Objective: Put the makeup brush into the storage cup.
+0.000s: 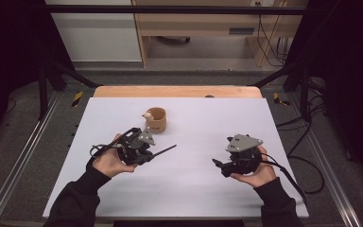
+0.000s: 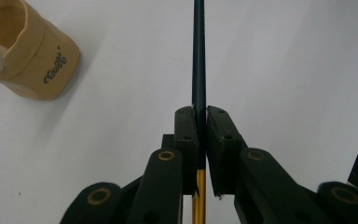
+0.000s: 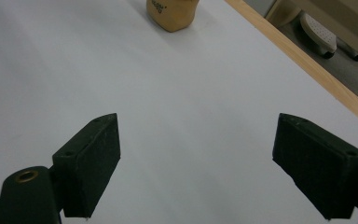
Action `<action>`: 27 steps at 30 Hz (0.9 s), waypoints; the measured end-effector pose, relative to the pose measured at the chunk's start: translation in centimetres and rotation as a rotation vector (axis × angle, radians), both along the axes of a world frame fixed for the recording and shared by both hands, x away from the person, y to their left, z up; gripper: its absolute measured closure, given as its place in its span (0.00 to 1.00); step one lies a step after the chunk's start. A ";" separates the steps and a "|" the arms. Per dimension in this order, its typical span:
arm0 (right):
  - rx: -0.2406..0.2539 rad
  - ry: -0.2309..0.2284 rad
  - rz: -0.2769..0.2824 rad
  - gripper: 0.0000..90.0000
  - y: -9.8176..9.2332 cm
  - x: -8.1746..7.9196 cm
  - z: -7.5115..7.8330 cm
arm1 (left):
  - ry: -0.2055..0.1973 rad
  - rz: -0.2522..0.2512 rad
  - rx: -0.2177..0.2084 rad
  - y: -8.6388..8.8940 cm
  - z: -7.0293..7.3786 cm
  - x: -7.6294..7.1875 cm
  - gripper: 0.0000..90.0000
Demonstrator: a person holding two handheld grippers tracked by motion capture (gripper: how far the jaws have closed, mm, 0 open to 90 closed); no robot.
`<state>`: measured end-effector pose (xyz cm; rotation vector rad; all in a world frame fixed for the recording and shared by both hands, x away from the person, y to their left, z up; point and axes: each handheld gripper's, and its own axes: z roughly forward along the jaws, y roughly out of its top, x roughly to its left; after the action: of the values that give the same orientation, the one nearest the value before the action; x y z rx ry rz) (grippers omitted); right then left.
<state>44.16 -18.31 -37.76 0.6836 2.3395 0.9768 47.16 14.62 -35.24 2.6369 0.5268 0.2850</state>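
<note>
A slim dark pen (image 2: 199,56) with a gold lower section is clamped between the jaws of my left gripper (image 2: 201,114), which is shut on it. In the high view the pen (image 1: 165,151) sticks out to the right from the left gripper (image 1: 149,157), a little above the white table. A tan cup (image 1: 156,119) stands just behind that gripper, with a small white object at its rim; in the left gripper view the cup (image 2: 28,51) sits at the upper left. My right gripper (image 3: 196,140) is wide open over bare table, and in the high view this gripper (image 1: 217,164) points left.
A white sheet (image 1: 194,198) covers the table, and a wooden edge (image 1: 177,91) shows at the back. The tan cup (image 3: 172,14) is far ahead in the right gripper view, with the wooden edge (image 3: 307,65) to its right. Dark frame rails flank both sides.
</note>
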 end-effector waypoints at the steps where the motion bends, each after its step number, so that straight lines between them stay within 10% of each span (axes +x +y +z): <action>1: -0.005 0.002 0.004 0.17 0.1 0.0 0.0 | -0.002 -0.006 0.004 -0.2 0.0 0.0 0.92; 27: -0.171 -0.052 0.128 0.21 2.2 -0.1 1.2 | -0.003 -0.133 0.058 -3.7 1.4 0.6 0.92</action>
<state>44.05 -16.09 -36.61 0.4413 2.4099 0.8249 47.77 10.96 -33.85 2.7125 0.3455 0.2671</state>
